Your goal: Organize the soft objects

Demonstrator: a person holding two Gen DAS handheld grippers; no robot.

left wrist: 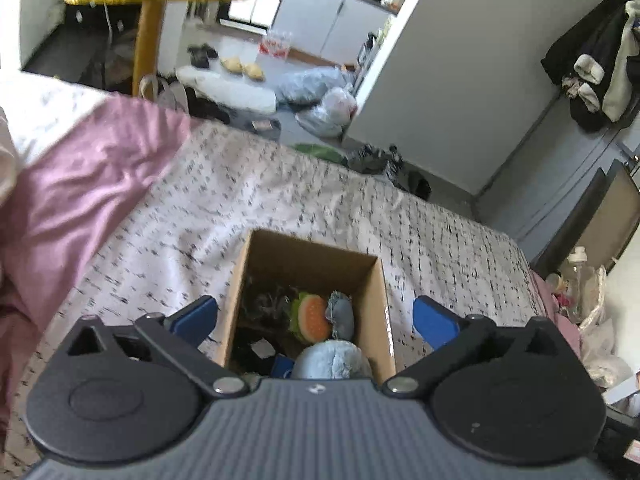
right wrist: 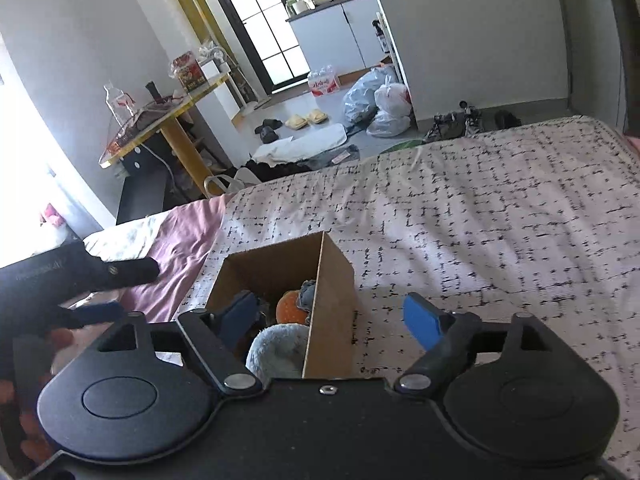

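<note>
Cardboard box [left wrist: 376,312] holds plush toys; both grippers' fingers [left wrist: 196,318] [right wrist: 420,320] gape empty; only right view shows left gripper [right wrist: 80,280].

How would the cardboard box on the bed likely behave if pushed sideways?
The cardboard box probably slides poorly: it sits on a soft, wrinkled bedsheet. Being tall and narrow, it may tip instead. Its contents, like the burger plush, look light, so little weight steadies it.
</note>
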